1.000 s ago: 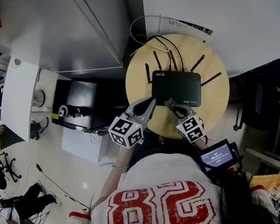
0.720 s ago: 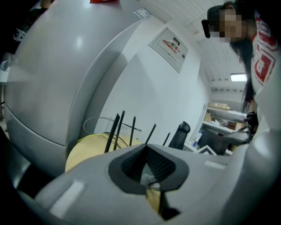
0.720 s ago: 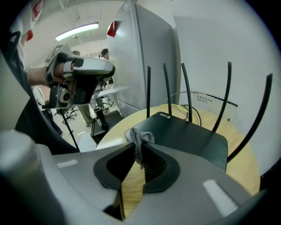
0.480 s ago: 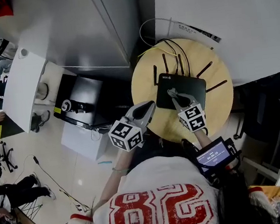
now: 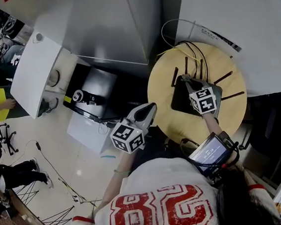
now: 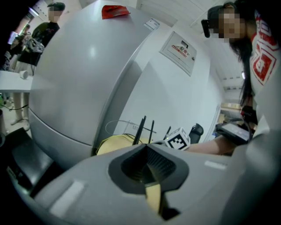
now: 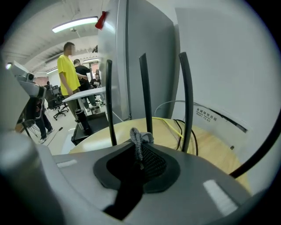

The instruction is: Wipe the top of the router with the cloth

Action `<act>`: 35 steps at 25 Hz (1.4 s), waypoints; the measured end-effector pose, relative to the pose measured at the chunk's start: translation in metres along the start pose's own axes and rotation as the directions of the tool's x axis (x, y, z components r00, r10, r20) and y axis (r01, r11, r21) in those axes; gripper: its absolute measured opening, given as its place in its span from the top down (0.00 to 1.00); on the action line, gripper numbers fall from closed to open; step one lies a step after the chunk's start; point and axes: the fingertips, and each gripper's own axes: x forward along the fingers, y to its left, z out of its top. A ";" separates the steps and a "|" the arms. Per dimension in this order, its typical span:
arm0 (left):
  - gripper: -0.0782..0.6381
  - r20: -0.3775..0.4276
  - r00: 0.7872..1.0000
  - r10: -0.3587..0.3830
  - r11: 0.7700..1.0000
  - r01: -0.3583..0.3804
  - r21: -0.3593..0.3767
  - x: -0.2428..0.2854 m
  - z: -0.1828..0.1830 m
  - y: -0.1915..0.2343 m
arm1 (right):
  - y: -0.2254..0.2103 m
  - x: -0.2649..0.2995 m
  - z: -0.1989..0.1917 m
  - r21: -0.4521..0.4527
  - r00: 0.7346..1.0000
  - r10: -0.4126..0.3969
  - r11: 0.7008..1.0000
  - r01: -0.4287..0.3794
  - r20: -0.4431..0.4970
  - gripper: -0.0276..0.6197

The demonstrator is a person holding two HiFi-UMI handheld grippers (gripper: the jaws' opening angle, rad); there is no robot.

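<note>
1. Desk (image 5: 164, 89): round, wood-topped. It carries the router, and cables run away from the router's far side.
2. Router (image 5: 180, 99): black, lying flat near the middle of the desk. Its antennas (image 7: 146, 92) stand upright along the far edge. The flat top faces up and can be reached from the near side, which suits wiping.
3. Right hand-held gripper (image 7: 141, 149): directly over the router top, pointed at the antennas. Its jaws are closed on the cloth (image 7: 139, 137), and a grey tuft stands out just above the tips. Judgement: it is held low and flat so that the cloth can be pressed onto the top. Actual contact cannot be confirmed.
4. Left hand-held gripper (image 5: 151, 107): well to the left of the router, at the desk's edge. Its jaws are together with nothing between them. Judgement: it is parked clear so as not to block the wiping stroke.
</note>
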 end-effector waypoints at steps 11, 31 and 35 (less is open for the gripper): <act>0.89 0.001 0.999 -0.039 0.999 0.039 -0.006 0.004 0.002 0.009 | 0.047 -0.011 -0.024 -0.004 0.999 0.039 0.999 -0.039 -0.024 0.89; 0.89 -0.067 0.977 -0.202 0.979 0.203 0.010 0.046 -0.004 -0.032 | 0.108 -0.069 -0.063 0.068 0.995 0.101 0.993 -0.101 0.007 0.89; 0.89 -0.050 0.985 -0.163 0.987 0.164 0.002 0.040 -0.002 -0.015 | 0.083 -0.052 -0.036 0.055 0.997 0.069 0.996 -0.070 0.022 0.89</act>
